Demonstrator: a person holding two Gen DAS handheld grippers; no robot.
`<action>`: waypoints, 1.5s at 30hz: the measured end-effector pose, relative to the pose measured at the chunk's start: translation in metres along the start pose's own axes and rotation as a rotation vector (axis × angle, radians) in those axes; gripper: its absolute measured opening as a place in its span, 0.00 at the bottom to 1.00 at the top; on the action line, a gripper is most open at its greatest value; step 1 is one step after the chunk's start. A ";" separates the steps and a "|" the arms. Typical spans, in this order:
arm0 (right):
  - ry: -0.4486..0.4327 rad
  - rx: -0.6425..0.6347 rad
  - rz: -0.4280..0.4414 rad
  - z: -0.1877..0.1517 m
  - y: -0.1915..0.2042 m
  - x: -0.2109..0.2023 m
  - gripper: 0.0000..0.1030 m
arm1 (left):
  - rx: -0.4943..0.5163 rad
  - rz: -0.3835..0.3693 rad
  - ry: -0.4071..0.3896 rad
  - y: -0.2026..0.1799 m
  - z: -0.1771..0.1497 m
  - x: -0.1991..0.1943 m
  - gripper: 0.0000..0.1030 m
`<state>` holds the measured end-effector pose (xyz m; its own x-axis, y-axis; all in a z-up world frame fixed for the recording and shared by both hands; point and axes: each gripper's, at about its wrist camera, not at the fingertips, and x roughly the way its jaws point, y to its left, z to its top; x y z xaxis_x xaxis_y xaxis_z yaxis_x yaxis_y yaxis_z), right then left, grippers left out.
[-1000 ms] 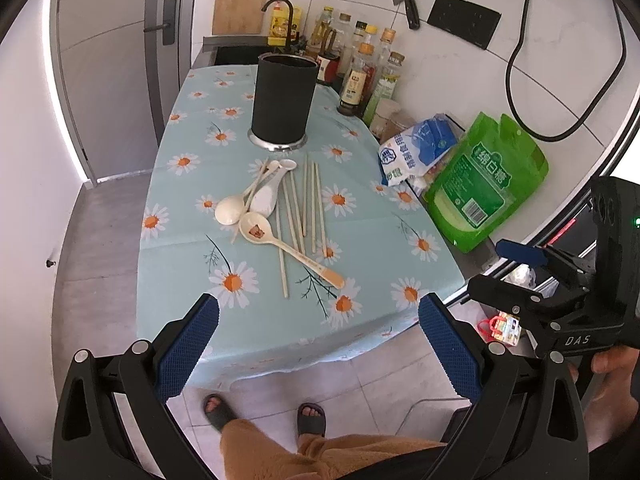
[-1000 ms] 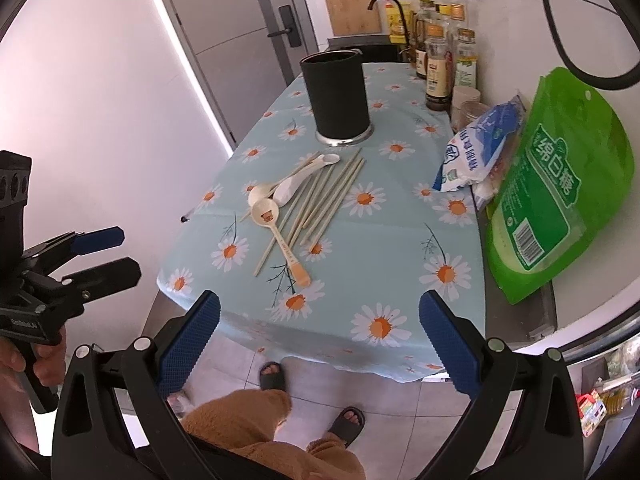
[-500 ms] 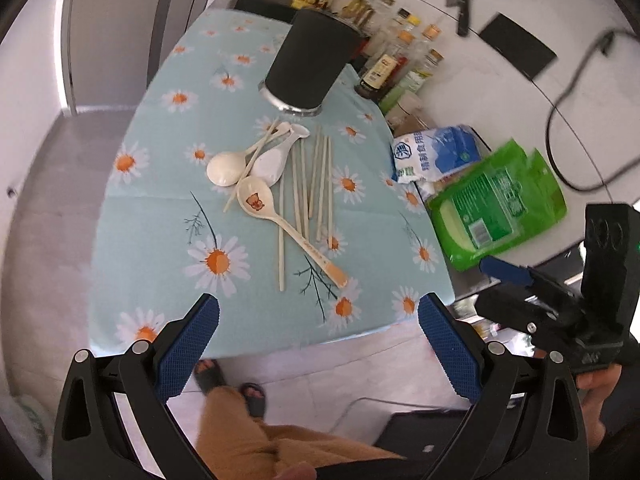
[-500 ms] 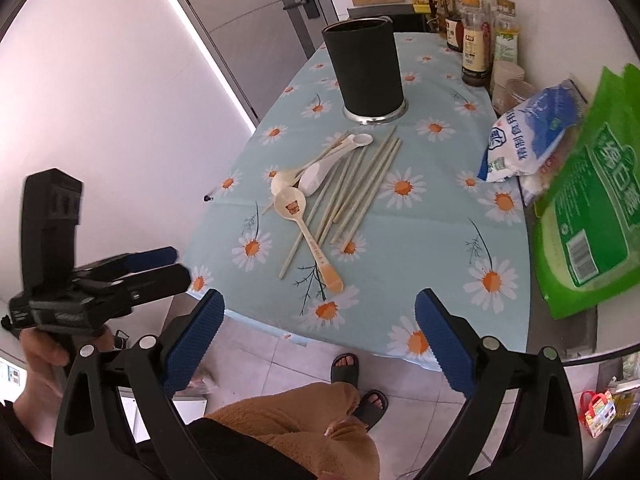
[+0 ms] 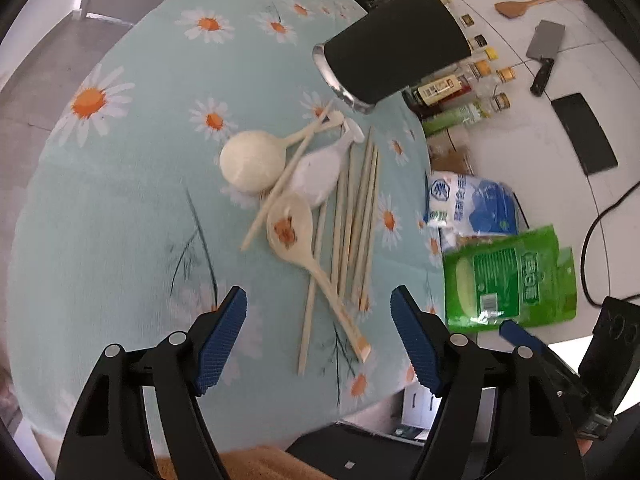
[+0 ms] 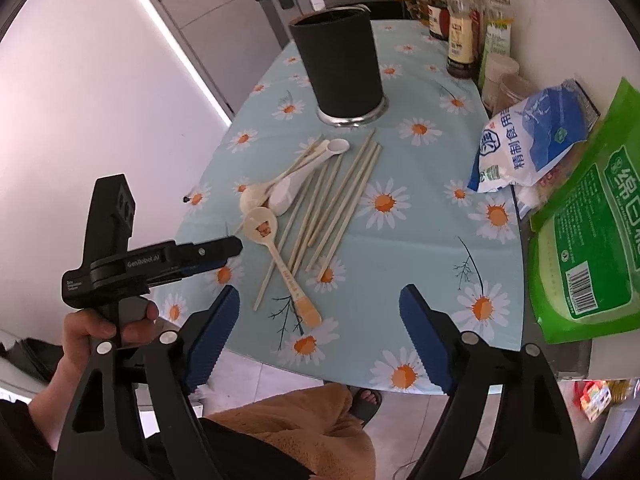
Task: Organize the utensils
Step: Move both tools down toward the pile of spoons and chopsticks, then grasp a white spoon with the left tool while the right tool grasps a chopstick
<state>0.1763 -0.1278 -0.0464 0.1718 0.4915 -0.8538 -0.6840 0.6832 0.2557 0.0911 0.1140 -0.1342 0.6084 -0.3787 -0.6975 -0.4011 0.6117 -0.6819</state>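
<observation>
A black utensil holder (image 5: 394,46) (image 6: 340,70) stands on the daisy tablecloth (image 5: 120,184). In front of it lie a printed wooden spoon (image 5: 304,248) (image 6: 280,256), a cream spoon (image 5: 256,160), a white spoon (image 5: 320,172) and several chopsticks (image 5: 358,216) (image 6: 340,196). My left gripper (image 5: 318,340) is open and empty just above the spoon handle's near end; it also shows in the right wrist view (image 6: 224,252). My right gripper (image 6: 318,336) is open and empty over the table's front edge.
A green bag (image 6: 592,240) and a blue-white bag (image 6: 528,136) lie at the table's right edge. Sauce bottles (image 6: 460,40) stand at the back right. A cleaver (image 5: 542,52) hangs on the wall. The person's legs are below the table edge.
My left gripper has moved forward and down over the table, close to the spoons and chopsticks. My right gripper has moved in toward the table's front edge.
</observation>
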 end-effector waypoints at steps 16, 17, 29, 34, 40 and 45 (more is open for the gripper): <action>0.022 0.008 -0.023 0.018 0.006 0.014 0.69 | -0.007 -0.053 0.017 0.009 0.029 0.028 0.48; 0.024 0.009 -0.023 0.018 0.007 0.015 0.69 | -0.012 -0.057 0.017 0.010 0.030 0.029 0.46; 0.049 0.047 -0.026 0.026 0.004 0.033 0.68 | 0.019 -0.029 0.005 0.016 0.035 0.035 0.14; 0.094 0.175 0.071 0.047 -0.010 0.055 0.65 | 0.023 -0.023 0.008 0.020 0.036 0.037 0.04; 0.165 0.304 0.109 0.075 -0.029 0.094 0.54 | 0.024 -0.031 0.008 0.023 0.036 0.036 0.03; 0.293 0.416 0.051 0.088 -0.043 0.127 0.41 | 0.056 -0.040 -0.012 0.015 0.034 0.030 0.03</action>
<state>0.2898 -0.0476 -0.1256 -0.1009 0.3983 -0.9117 -0.3356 0.8490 0.4081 0.1262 0.1350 -0.1574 0.6313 -0.3954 -0.6672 -0.3375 0.6345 -0.6954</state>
